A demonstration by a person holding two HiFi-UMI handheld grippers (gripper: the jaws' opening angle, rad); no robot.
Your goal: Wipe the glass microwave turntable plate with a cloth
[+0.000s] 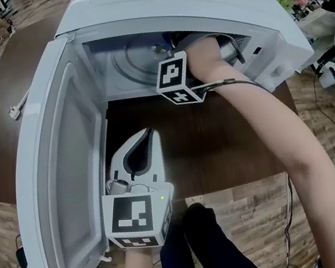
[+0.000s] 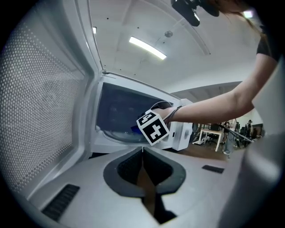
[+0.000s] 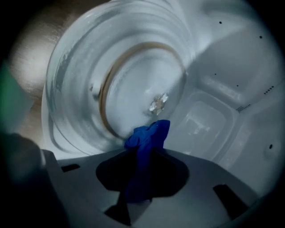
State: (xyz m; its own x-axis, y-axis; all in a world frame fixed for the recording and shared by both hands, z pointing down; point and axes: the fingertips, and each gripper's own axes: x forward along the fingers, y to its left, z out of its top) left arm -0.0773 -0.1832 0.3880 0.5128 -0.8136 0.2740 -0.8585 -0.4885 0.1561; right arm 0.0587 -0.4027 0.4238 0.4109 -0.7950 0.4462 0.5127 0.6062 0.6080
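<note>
The round glass turntable plate (image 3: 120, 80) lies inside the white microwave (image 1: 196, 3), filling the right gripper view; its rim (image 1: 135, 62) shows through the opening in the head view. My right gripper (image 3: 147, 133) is deep in the cavity, shut on a bunched blue cloth (image 3: 144, 153) whose tip sits against the plate's near edge. Its marker cube (image 1: 177, 80) hangs at the microwave's mouth. My left gripper (image 1: 145, 135) hovers outside over the dark table, jaws shut with nothing between them, pointing at the opening.
The microwave door (image 1: 65, 174) stands swung open on the left, right beside my left gripper. The brown table (image 1: 222, 152) runs in front of the oven. A white plug (image 1: 16, 110) lies at the table's far left. Chairs and people stand far behind.
</note>
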